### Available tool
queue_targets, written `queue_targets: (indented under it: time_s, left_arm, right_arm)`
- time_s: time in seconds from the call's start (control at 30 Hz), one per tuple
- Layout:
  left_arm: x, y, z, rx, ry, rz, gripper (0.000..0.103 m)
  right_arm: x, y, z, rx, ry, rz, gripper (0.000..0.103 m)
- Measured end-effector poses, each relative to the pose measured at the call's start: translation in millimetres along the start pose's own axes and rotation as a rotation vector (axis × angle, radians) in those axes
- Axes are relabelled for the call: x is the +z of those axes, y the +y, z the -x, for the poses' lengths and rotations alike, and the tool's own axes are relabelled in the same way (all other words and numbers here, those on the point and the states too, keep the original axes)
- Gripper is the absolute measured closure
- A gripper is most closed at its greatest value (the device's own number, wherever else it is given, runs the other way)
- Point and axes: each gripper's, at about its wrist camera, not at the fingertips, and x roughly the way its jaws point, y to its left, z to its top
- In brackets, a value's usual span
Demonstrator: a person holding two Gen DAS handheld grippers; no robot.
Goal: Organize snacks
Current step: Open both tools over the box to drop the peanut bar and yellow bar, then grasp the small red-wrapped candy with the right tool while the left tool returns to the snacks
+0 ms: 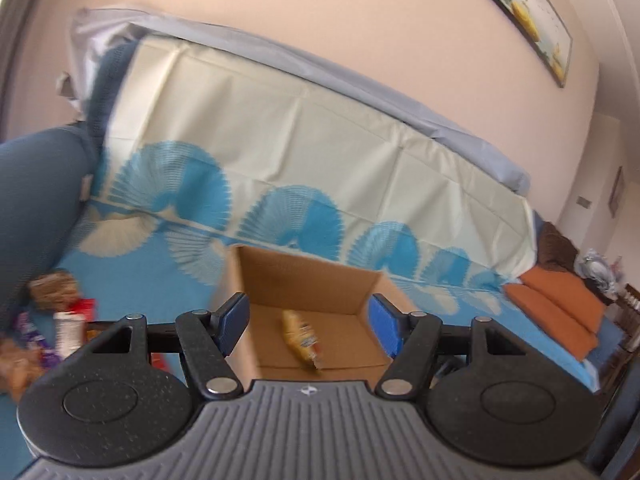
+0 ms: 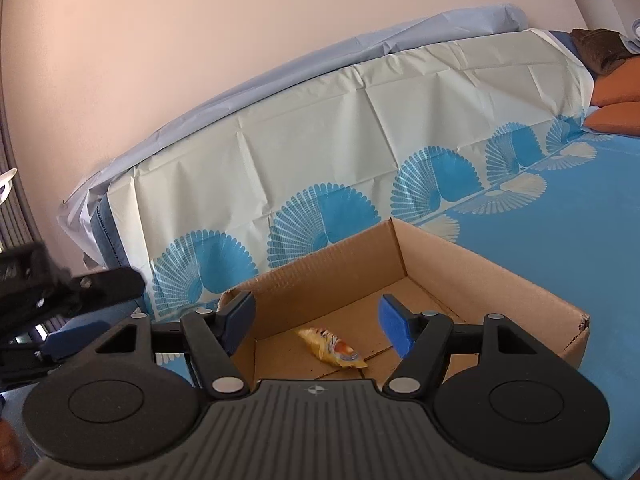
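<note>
Left gripper [image 1: 307,322]: my jaws stand spread, nothing between the pads, low centre of the left wrist view.
Right gripper [image 2: 318,326]: my jaws spread too, pinching nothing.
Cardboard box [image 1: 304,280]: open-topped, on the blue patterned cover [image 1: 180,280], centre of both views.
Yellow snack packet [image 2: 332,349]: lying flat on the box floor, in line with the gap of my right jaws.
Other snacks [image 1: 60,320]: a blurred pile at lower left of the left wrist view, outside the box.

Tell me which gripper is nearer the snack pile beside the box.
Left. The left gripper has the snack pile just off its left side; the right gripper sits farther over, above the cardboard box.
</note>
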Motion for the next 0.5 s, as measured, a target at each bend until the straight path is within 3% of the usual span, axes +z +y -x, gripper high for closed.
queue_targets:
  time_s: [0.23,0.43,0.47,0.5]
  left_arm:
    - [-25,55,40,0.11,0.035,-0.105,0.031]
    - [-44,100,50,0.135,0.122,-0.233,0.031]
    - [-50,110,49,0.142,0.147,-0.235,0.034]
    - [-58,121,49,0.155,0.171,-0.21,0.044]
  right_arm:
    - [-3,14,5,0.015,0.017,0.063,0.03]
    - [-9,28,11,0.031,0.041,0.111,0.029]
    - [-10,31,12,0.039,0.046,0.126,0.029]
    - [-11,35,13,0.045,0.05,0.142,0.029]
